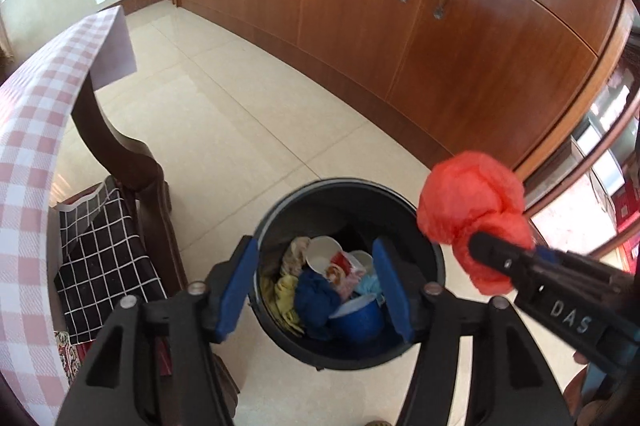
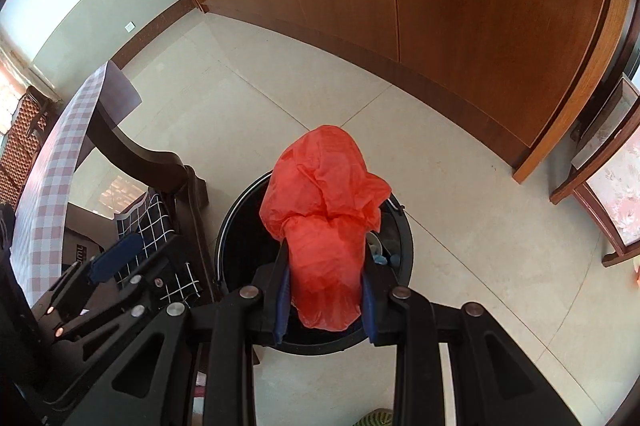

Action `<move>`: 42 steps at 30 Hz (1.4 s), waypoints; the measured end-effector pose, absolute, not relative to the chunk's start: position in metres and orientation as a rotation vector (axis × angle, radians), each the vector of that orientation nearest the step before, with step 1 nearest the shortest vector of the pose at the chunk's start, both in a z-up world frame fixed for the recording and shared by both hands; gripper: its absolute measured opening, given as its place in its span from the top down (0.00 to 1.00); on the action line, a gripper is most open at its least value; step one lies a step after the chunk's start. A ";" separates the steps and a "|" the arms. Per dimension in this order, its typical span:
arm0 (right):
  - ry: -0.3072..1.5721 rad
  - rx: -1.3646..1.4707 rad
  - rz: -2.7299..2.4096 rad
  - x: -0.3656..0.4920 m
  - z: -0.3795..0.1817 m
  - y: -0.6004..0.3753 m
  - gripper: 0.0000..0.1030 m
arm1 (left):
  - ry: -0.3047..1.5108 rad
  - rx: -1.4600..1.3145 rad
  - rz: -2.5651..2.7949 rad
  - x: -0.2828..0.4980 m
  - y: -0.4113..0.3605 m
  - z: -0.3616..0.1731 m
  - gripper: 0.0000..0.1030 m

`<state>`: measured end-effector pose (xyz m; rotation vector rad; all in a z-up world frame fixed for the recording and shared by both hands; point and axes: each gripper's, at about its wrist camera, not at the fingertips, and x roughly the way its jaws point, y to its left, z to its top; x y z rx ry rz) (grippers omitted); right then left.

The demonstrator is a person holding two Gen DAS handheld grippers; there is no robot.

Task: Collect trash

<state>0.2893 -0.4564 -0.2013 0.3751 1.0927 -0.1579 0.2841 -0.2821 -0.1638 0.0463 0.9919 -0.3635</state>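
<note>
A black round trash bin (image 1: 434, 250) stands on the tiled floor and holds cups, a blue bowl, cloths and wrappers. My left gripper (image 1: 316, 284) is open and empty, right above the bin's mouth. My right gripper (image 2: 325, 290) is shut on a crumpled red plastic bag (image 2: 326, 222) and holds it over the bin (image 2: 230, 226). In the left wrist view the red bag (image 1: 472, 206) hangs at the bin's right rim, and the right gripper (image 1: 496, 254) comes in from the right. The left gripper (image 2: 116, 258) shows at the left of the right wrist view.
A table with a pink checked cloth (image 1: 36, 130) runs along the left, with a dark wooden chair (image 1: 132, 162) and a black grid-pattern cushion (image 1: 100, 246) beside the bin. Wooden cabinets (image 1: 400, 6) line the far wall. A wooden stand (image 2: 600, 186) is at the right.
</note>
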 end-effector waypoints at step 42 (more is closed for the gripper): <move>1.003 0.397 -0.065 0.125 -0.106 -0.383 0.33 | 0.765 -0.033 -0.368 0.131 -0.180 -0.016 0.28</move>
